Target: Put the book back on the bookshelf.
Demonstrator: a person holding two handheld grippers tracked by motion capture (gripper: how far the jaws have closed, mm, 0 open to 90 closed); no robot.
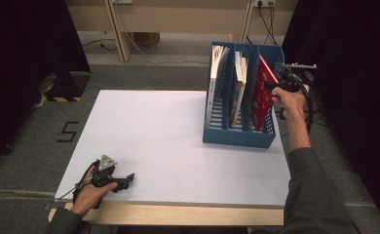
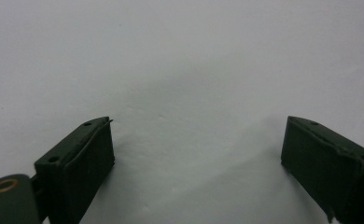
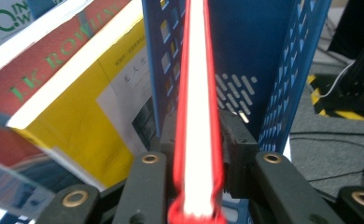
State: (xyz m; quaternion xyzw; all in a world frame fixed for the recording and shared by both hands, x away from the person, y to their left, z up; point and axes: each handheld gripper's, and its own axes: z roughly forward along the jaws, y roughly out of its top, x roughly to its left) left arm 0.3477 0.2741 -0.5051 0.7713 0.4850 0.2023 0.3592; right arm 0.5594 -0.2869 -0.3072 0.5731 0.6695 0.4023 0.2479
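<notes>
Red book stands tilted in the blue rack's rightmost slot, between the right hand-held gripper's nearly closed jaws; left hand-held gripper rests wide open, empty, on the table.

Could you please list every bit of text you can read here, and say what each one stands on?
"5": black mark on the floor.
"J.K. ROWLIN", cut off: green letters on a book.
Green "IN" over "W", cut off: white book.
Print on the yellow cover: too blurred.
</notes>
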